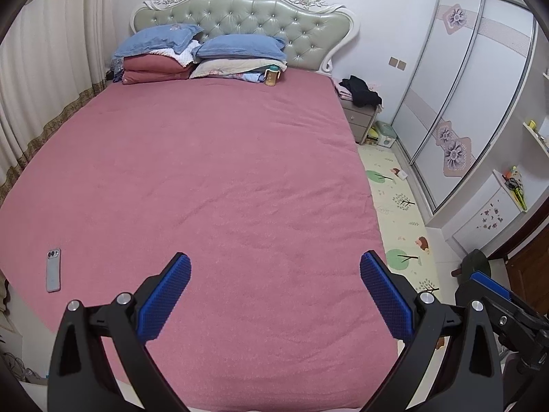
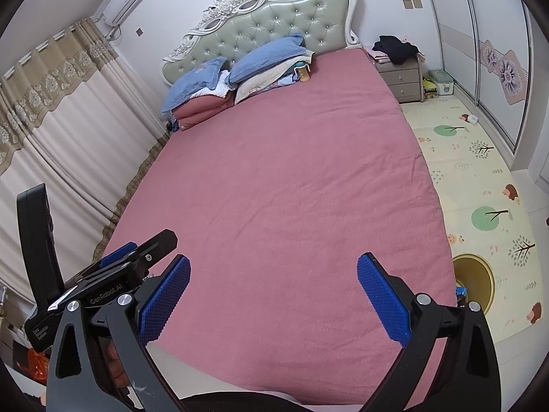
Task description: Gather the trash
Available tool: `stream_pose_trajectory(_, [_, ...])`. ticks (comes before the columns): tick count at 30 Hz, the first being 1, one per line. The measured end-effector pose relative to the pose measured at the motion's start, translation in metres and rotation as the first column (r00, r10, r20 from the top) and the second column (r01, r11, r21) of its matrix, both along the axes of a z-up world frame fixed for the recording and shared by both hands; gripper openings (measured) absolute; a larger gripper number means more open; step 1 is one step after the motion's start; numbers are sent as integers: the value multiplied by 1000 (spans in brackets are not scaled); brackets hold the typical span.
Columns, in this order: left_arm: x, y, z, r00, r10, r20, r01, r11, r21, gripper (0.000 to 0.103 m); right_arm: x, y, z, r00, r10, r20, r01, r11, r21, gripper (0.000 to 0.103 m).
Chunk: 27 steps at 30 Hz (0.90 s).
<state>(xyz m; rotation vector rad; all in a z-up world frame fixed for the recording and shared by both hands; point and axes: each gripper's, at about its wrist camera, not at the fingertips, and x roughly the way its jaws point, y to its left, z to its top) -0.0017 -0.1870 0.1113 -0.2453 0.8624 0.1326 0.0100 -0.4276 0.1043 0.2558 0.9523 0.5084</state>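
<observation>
My left gripper (image 1: pixel 275 264) is open and empty above the foot of a bed with a pink cover (image 1: pixel 212 178). My right gripper (image 2: pixel 273 264) is open and empty over the same bed (image 2: pixel 291 178). A gold round bin (image 2: pixel 475 279) stands on the floor at the bed's right foot corner, with a small blue scrap (image 2: pixel 461 291) beside it. A small white piece (image 1: pixel 402 174) lies on the play mat by the wardrobe; it also shows in the right wrist view (image 2: pixel 472 119). The right gripper shows at the left wrist view's right edge (image 1: pixel 494 286).
A phone (image 1: pixel 53 270) lies on the bed's left side. Pillows (image 1: pixel 219 51) and a yellow bottle (image 1: pixel 271 76) sit by the headboard. A nightstand (image 1: pixel 360 116) carries dark clothes. A patterned play mat (image 2: pixel 480 185) covers the floor right of the bed. Curtains (image 2: pixel 51 130) hang left.
</observation>
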Motion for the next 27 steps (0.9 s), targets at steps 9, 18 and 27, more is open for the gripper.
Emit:
stream_pose_trajectory(9, [1, 2, 0, 1000, 16, -7, -16, 1000, -6, 99, 1, -2, -2, 1000, -5, -7, 5, 1000, 4, 94])
stream_pose_trajectory(18, [1, 3, 1, 1000, 19, -13, -19, 1000, -8, 99, 0, -1, -2, 1000, -7, -5, 7, 1000, 0, 94])
stream_pose_trajectory(27, [2, 8, -2, 1000, 13, -23, -14, 999, -38, 99, -1, -1, -1, 1000, -8, -1, 8, 1000, -2, 94])
